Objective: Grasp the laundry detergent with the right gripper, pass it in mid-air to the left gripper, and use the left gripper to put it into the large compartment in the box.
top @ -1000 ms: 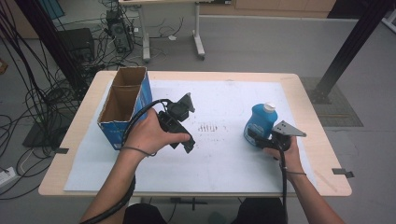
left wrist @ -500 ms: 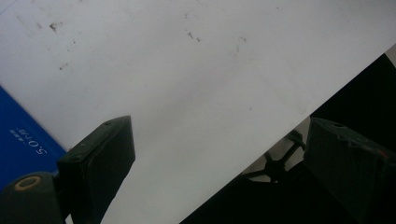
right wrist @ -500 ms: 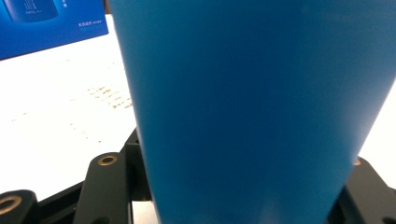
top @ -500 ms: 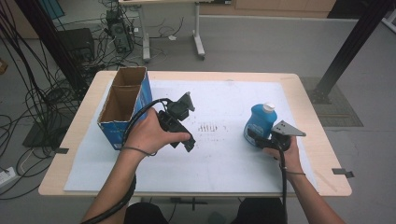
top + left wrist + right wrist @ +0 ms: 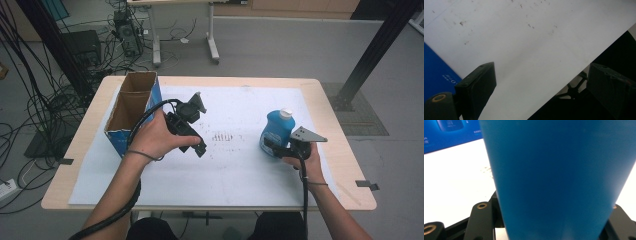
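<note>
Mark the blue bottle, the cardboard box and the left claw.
blue bottle [image 5: 275, 131], high view, on its body.
cardboard box [image 5: 154, 96], high view, on its blue side wall.
left claw [image 5: 539, 87], left gripper view, midway between its open jaws.

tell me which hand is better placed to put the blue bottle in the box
Right: its claw is already shut on the blue bottle. The left claw is open and empty, next to the cardboard box.

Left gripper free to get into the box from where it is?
Probably yes. The left gripper is open with nothing between its jaws, and the box stands right beside that hand, open at the top. The right gripper, shut on the bottle, is well off to the side.
</note>
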Action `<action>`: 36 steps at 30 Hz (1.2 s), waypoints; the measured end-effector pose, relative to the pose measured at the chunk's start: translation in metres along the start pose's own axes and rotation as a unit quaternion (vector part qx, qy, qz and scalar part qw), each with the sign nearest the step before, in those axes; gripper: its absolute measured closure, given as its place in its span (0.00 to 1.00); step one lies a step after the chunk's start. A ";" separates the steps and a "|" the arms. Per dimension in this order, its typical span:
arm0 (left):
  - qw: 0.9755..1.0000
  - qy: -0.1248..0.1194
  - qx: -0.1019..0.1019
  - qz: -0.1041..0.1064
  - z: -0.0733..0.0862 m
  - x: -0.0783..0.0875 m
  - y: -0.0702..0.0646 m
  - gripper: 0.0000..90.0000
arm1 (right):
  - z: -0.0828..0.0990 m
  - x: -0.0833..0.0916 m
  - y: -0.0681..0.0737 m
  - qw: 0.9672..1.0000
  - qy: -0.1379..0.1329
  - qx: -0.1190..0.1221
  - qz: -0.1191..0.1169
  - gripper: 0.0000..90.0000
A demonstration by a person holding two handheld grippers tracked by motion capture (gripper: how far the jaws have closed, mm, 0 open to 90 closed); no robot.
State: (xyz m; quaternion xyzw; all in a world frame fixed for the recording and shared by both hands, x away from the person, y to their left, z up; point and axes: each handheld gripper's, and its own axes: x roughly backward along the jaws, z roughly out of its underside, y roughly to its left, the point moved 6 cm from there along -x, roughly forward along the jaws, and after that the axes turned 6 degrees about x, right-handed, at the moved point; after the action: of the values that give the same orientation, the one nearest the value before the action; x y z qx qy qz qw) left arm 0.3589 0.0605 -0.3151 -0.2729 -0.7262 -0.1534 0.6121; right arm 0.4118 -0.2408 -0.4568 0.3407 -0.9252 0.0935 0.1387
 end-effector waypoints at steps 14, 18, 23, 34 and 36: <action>0.998 -0.014 -0.056 -0.001 -0.011 0.047 -0.007 0.10 | -0.064 0.022 0.004 0.997 -0.011 -0.011 -0.075 0.47; 0.996 -0.020 -0.083 -0.002 -0.016 0.070 -0.012 0.10 | -0.091 0.032 0.008 0.994 -0.009 0.003 -0.107 0.47; 0.994 -0.027 -0.108 0.002 -0.020 0.088 -0.018 0.10 | -0.112 0.038 0.013 0.990 -0.017 0.005 -0.143 0.47; 0.986 -0.024 -0.164 0.006 -0.022 0.112 -0.025 0.10 | -0.147 0.047 0.041 0.973 -0.031 0.035 -0.224 0.47; 0.984 -0.023 -0.175 0.008 -0.023 0.115 -0.027 0.10 | -0.148 0.047 0.044 0.972 -0.030 0.039 -0.230 0.47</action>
State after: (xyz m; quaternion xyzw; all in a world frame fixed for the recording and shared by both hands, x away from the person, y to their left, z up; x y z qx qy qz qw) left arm 0.3503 0.0496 -0.1955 -0.3851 -0.7000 -0.2663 0.5393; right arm 0.3775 -0.1968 -0.3056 0.5522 -0.8213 0.0845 0.1159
